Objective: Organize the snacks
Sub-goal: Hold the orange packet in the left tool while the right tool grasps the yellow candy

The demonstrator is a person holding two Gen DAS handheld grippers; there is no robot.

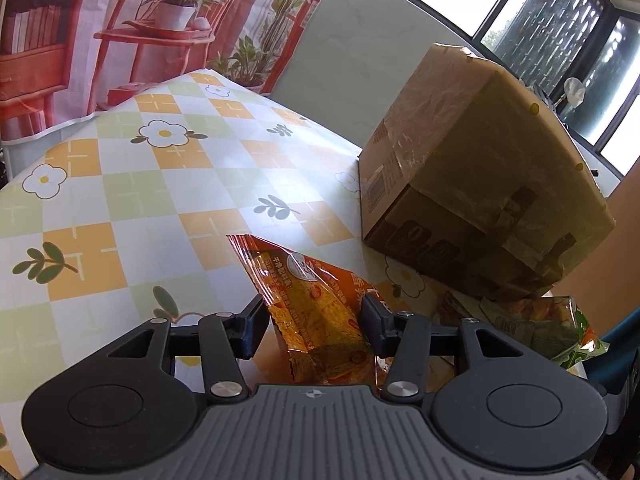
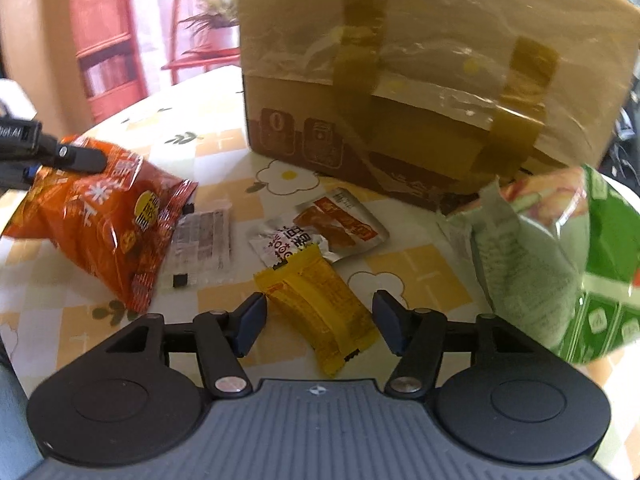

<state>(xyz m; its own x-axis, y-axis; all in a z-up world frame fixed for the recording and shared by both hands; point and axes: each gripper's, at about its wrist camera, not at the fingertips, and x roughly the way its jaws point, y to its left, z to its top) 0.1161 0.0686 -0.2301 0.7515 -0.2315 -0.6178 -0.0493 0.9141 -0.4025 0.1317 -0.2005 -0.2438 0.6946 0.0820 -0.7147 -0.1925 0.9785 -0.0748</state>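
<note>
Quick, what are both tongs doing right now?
Left tongs: around the orange snack bag; grip cannot be told.
Right tongs: open, holding nothing.

Both grippers tilted downward over the counter, fingers parted.

Left gripper (image 1: 312, 320): pitched forward and down, fingers (image 1: 252, 328) standing on either side of an orange snack bag (image 1: 316, 312); whether the pads press on it cannot be told. Right gripper (image 2: 318, 320): angled more steeply down, fingers (image 2: 250, 326) apart with a gap on each side of a yellow snack packet (image 2: 320, 312) lying below them; pads not touching it.
</note>
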